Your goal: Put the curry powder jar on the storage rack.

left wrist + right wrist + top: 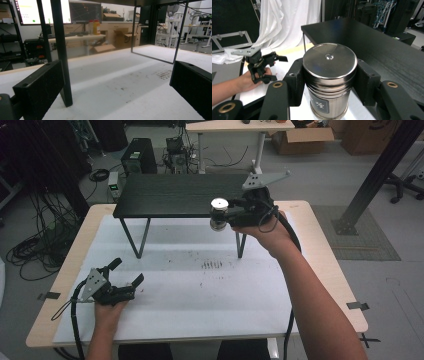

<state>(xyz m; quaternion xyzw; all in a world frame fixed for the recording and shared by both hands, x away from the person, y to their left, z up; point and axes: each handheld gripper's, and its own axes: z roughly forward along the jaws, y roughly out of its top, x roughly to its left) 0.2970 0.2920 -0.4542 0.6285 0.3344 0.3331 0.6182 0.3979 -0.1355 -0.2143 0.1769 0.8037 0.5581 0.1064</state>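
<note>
While the right gripper (223, 216) sits just right of centre in the upper half of the high view, its two black jaws are clamped on a metal canister (218, 213), one on each side of the body just under the lid. That canister hangs clear of the white sheet (200, 290) on the table, in front of the near edge of a small black shelf (175, 195) that stands on thin wire legs. Seen from the right gripper view, the canister (329, 77) fills the lower centre of the frame: a brushed steel cylinder, upright, with a flat round lid, a small knob in the lid's middle and a dark label low on its front. Behind it the shelf top (367, 42) spreads across the upper right.

Down in the lower left of the high view, the left gripper (127, 272) rests on the sheet in the person's hand, its jaws apart with nothing between them. From the left gripper view those jaws stand wide at both lower corners, and a black shelf leg (61, 52) rises close to the left one. Faint dark smudges (212, 265) mark the sheet near the middle of the high view.
</note>
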